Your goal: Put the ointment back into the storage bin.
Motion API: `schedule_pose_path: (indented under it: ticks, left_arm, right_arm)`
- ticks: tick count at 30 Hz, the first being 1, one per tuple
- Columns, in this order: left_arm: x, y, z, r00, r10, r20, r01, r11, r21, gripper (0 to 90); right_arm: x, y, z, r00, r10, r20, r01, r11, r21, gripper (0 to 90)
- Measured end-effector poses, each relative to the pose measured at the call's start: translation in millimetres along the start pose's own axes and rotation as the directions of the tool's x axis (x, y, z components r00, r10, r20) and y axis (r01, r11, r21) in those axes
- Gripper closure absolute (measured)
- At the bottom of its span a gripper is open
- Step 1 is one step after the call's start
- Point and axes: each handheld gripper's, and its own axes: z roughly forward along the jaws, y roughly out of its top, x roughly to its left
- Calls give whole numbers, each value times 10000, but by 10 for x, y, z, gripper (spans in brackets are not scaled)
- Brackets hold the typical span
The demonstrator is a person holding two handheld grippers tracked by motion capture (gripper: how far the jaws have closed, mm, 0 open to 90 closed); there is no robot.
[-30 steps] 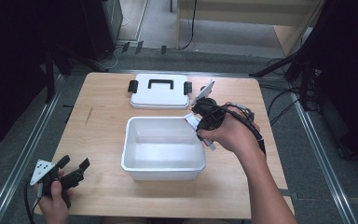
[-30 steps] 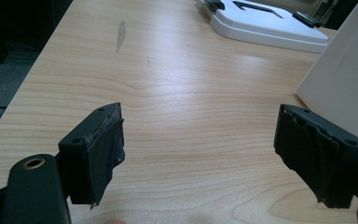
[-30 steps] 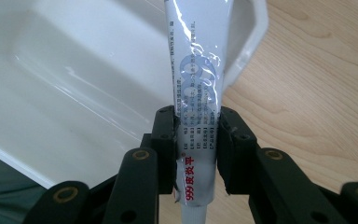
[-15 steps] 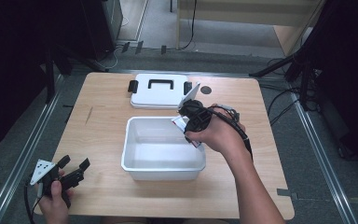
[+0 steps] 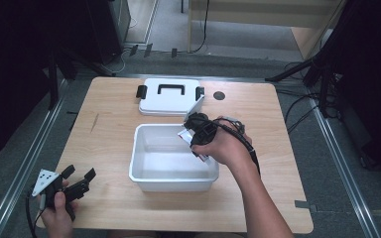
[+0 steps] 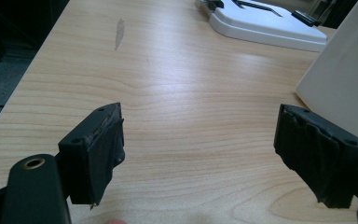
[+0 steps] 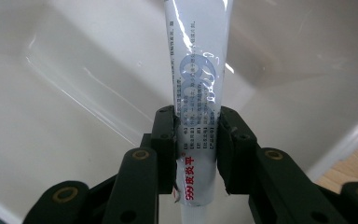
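The wooden table (image 5: 114,124) was the biggest thing in front of me, light-grained, with a dark smudge near its left side. In the middle of it sat the white tub (image 5: 151,173), open at the top and squarish. Behind the tub, towards the far edge, lay the white lid (image 5: 171,101) flat on the wood, with a black handle on top and a black clip at each end; lid and tub were near each other but apart.

The person's right hand (image 5: 225,146) was over the tub's right rim, carrying the right gripper (image 7: 196,154), which pointed down into the tub. Its jaws were clamped on a white tube (image 7: 198,79) with blue and red print, the pads pressing the tube's flattened end from both sides. The rest of the tube hung ahead of the jaws, inside the tub, above its white floor; whether its far tip touched the bottom I could not tell.

At the near left corner of the table, well away from the tub, the left hand (image 5: 59,210) held the left gripper (image 6: 200,140). Its jaws stood wide apart with nothing between them, just bare wood.
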Motion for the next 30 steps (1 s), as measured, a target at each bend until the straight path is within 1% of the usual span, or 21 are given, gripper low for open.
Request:
schedule_pose_path:
  ticks: [4,6,9,11,14,17,19,20,21,26,28,30]
  left_arm:
    - [1,0,1,10000,2,1,-2,10000,4,167]
    - [0,0,1,10000,4,5,-4,10000,3,167]
    - [0,1,3,10000,7,10,-7,10000,10,167]
    - [-1,0,2,10000,8,9,-8,10000,7,167]
    - [0,0,2,10000,3,5,-3,10000,7,168]
    - [0,0,3,10000,2,12,-2,10000,5,167]
    - [0,0,3,10000,1,14,-1,10000,5,168]
    - [1,1,2,10000,-3,17,3,10000,10,168]
    - [1,1,2,10000,-3,13,3,10000,10,167]
    - [2,1,4,10000,-7,31,7,10000,17,168]
    - [3,1,5,10000,-29,26,29,10000,6,167]
    - [3,1,4,10000,-34,31,34,10000,18,167]
  right_arm:
    - [-20,-7,79,10000,-81,35,81,9999,97,716]
    - [-20,-11,100,9999,-115,39,115,9999,44,717]
    - [-6,-14,161,9992,-292,264,289,9995,136,716]
    - [7,-12,201,9988,-361,321,356,9992,156,716]
    - [29,-9,261,9972,-623,409,617,9979,176,716]
    - [57,-5,310,9956,-779,529,770,9969,184,716]
    - [67,-2,325,9952,-830,519,820,9964,197,716]
    - [78,1,343,9943,-926,526,917,9956,197,716]
    - [79,3,365,9922,-1123,533,1115,9936,176,715]
    - [97,14,438,9898,-1314,547,1301,9911,270,715]
    - [103,20,483,9876,-1476,543,1455,9885,402,714]
    - [107,21,508,9875,-1484,523,1462,9883,441,714]
